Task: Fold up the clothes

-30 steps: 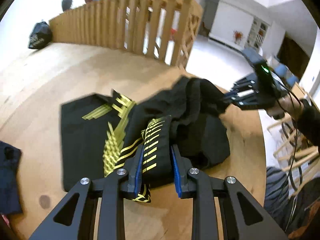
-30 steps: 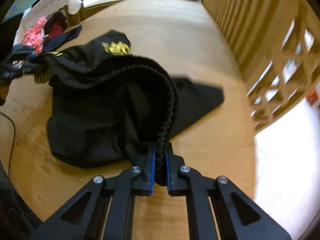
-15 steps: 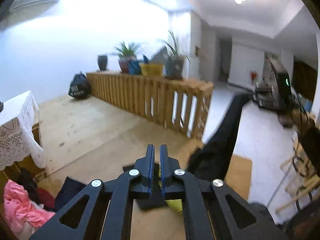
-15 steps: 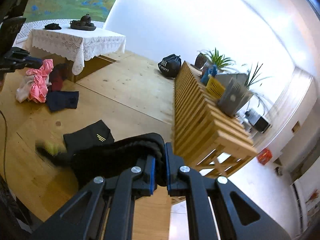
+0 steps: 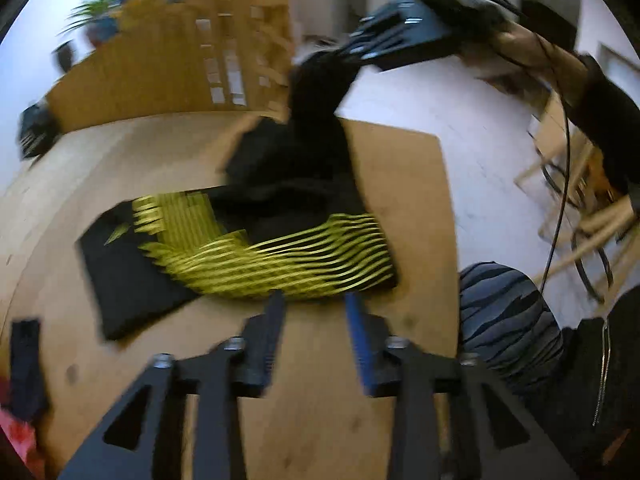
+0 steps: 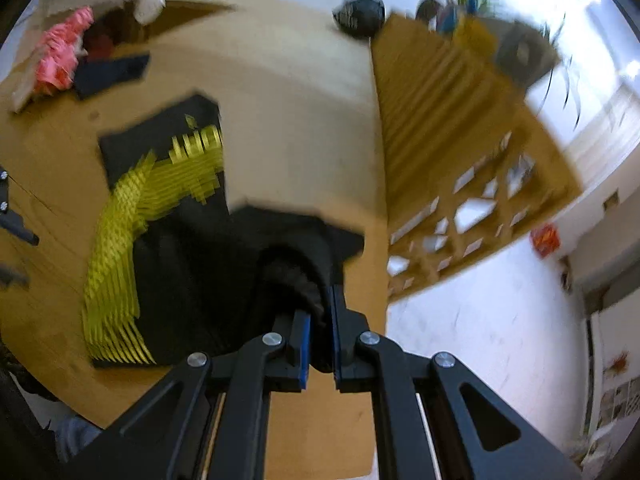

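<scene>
Left wrist view: the left gripper (image 5: 314,308) has just been opening, and nothing is between its jaws now — the yellow-striped edge it clamped a second ago lies on the wooden table (image 5: 404,184). The black garment (image 5: 280,216) is spread there, one end drawn up toward the right gripper (image 5: 360,50).

Right wrist view: the right gripper (image 6: 320,320) is clenched on a black fold of the garment (image 6: 192,264) — this fold looks half laid down.
</scene>
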Motion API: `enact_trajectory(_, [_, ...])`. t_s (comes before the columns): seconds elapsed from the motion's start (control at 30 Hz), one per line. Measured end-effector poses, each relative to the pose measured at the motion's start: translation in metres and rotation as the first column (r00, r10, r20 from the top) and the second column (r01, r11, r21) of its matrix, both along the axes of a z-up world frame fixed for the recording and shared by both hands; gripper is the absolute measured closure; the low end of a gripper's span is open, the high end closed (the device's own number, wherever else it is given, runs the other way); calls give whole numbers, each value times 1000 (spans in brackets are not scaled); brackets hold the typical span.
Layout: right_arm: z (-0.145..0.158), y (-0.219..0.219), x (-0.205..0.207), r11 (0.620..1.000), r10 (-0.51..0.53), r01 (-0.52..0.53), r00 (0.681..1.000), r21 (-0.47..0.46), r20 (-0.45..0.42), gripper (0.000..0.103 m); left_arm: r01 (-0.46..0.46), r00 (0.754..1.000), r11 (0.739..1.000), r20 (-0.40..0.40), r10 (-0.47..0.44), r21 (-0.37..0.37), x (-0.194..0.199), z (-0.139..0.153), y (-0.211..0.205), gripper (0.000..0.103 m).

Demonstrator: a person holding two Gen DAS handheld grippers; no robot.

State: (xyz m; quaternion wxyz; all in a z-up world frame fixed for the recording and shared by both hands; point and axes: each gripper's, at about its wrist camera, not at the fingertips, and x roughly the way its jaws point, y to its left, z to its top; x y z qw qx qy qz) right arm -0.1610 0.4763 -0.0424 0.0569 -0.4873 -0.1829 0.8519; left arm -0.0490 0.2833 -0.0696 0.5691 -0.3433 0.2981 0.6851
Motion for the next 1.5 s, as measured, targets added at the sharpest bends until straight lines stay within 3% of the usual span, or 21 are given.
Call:
enact_trajectory(0.17, [-39, 29, 8, 998, -31, 34, 998, -56, 53, 95, 128, 990, 985, -46, -134, -114, 19, -26, 40, 51])
enact_trajectory(0.33, [-48, 38, 9, 994, -34, 39, 998, -103, 52, 95, 190, 975, 951, -71, -213, -243, 23, -48, 59, 51])
enact_trajectory(0.53, [-49, 35, 2, 990, -19, 24, 999, -139, 39, 95, 193, 977, 947, -35, -208, -257, 11, -57, 69, 50])
enact_trajectory(0.57, [-49, 34, 1, 990, -15, 21, 999, -139, 39, 95, 189, 979, 949, -31, -203, -253, 10, -57, 70, 55])
enact_trajectory(0.63, [-49, 32, 1, 990, -11, 16, 999, -142, 36, 95, 178, 982, 954, -20, -188, -243, 8, -57, 71, 92])
enact_trajectory(0.67, [-49, 31, 1, 990, -9, 14, 999, -143, 34, 95, 171, 984, 957, -15, -179, -237, 5, -56, 72, 95])
enact_trajectory(0.8, [-48, 29, 2, 989, -9, 12, 1000, -149, 24, 95, 129, 990, 979, 79, -118, -160, -12, -50, 70, 100])
enact_trajectory(0.87, [-47, 30, 4, 988, -16, 17, 1000, -154, 11, 95, 83, 985, 993, 159, -69, -81, -29, -39, 66, 100])
enact_trajectory(0.93, [-42, 34, 6, 986, -30, 27, 999, -164, -16, 95, -27, 965, 997, 260, 8, 71, -53, -20, 52, 100])
enact_trajectory(1.0, [-34, 38, 8, 984, -49, 39, 997, -175, -52, 95, -138, 940, 962, 337, 52, 237, -76, 4, 30, 101])
enact_trajectory(1.1, [-16, 44, 9, 981, -72, 52, 992, -187, -101, 95, -242, 928, 901, 356, 107, 360, -100, 38, 1, 101])
enact_trajectory(1.3, [45, 34, 9, 986, -59, 21, 973, -168, -224, 95, -264, 951, 848, 273, 147, 460, -116, 99, -32, 101])
enact_trajectory(1.5, [121, 0, 24, 994, -4, -38, 926, -105, -377, 95, -265, 964, 783, 185, 193, 563, -106, 168, -70, 101])
